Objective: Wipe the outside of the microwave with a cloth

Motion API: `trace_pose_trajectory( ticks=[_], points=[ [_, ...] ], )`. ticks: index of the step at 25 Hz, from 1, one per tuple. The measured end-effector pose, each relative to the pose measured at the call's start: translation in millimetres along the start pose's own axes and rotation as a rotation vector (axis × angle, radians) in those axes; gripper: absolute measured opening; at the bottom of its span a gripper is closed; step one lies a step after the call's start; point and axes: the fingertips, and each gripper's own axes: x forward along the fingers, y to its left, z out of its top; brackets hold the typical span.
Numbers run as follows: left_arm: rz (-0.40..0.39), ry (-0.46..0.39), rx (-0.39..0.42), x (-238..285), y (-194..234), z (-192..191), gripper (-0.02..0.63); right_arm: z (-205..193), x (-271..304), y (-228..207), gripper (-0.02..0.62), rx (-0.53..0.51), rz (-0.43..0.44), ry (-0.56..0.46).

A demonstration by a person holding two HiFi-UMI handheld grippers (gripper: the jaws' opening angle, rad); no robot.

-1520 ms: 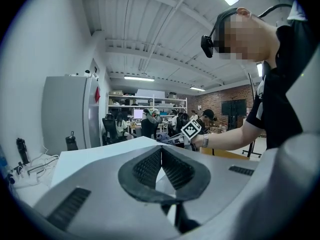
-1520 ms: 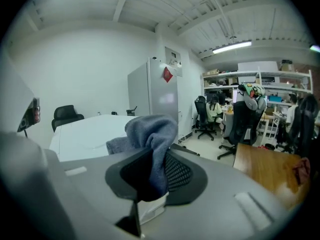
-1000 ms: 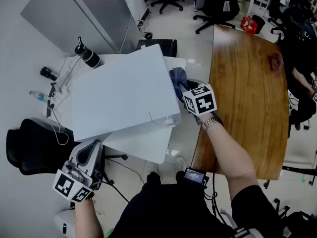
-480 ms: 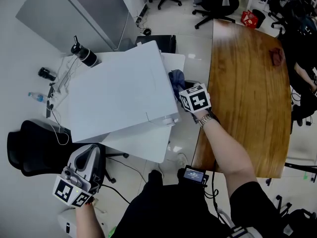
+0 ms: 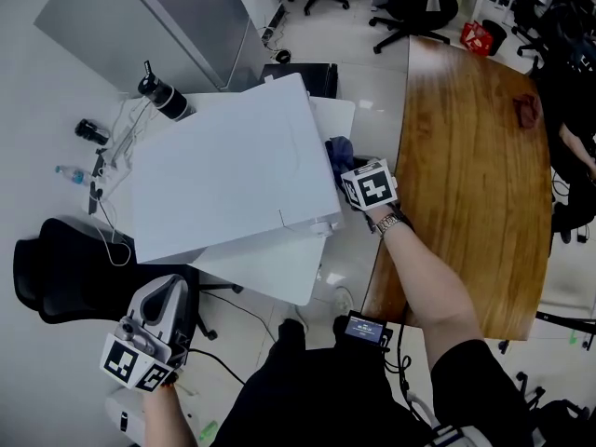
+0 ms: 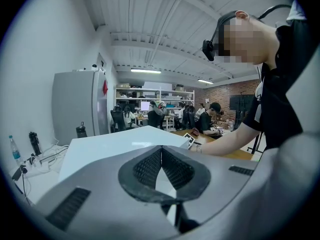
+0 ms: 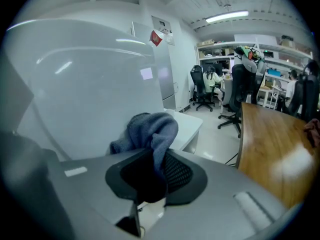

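Note:
The white microwave (image 5: pixel 228 175) stands on a white table (image 5: pixel 270 268) in the head view. My right gripper (image 5: pixel 346 161) is shut on a grey-blue cloth (image 7: pixel 150 131) and holds it against the microwave's right side wall (image 7: pixel 85 89). The cloth (image 5: pixel 337 149) shows just above the marker cube. My left gripper (image 5: pixel 172 291) hangs low at the picture's lower left, off the table, shut with nothing between its jaws. In the left gripper view the microwave's top (image 6: pixel 120 141) lies ahead of the shut gripper (image 6: pixel 161 151).
A long wooden table (image 5: pixel 470 156) runs along the right. A black office chair (image 5: pixel 65 273) stands at the left. A dark bottle (image 5: pixel 160 96), a small water bottle (image 5: pixel 73 177) and cables lie at the white table's far left. More chairs and people are in the background.
My right gripper has slid down along the microwave's right side with the cloth. The left gripper has stayed in place.

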Motion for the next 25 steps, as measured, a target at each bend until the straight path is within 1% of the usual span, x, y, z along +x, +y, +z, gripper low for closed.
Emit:
trace_pose_trajectory(
  ticks=[7, 14, 18, 25],
  points=[
    [0.024, 0.005, -0.006, -6, 3, -2, 0.005, -9, 9, -4, 0.071, 0.000, -0.011, 0.036],
    [0.038, 0.003, -0.018, -9, 3, -7, 0.005, -17, 6, -12, 0.071, -0.002, -0.045, 0.068],
    [0.038, -0.008, -0.024, -10, 2, -7, 0.005, -14, -7, -20, 0.071, 0.002, -0.067, 0.053],
    [0.023, -0.047, -0.036, -13, 4, -4, 0.005, -5, -51, -15, 0.071, -0.022, -0.082, -0.018]
  ],
)
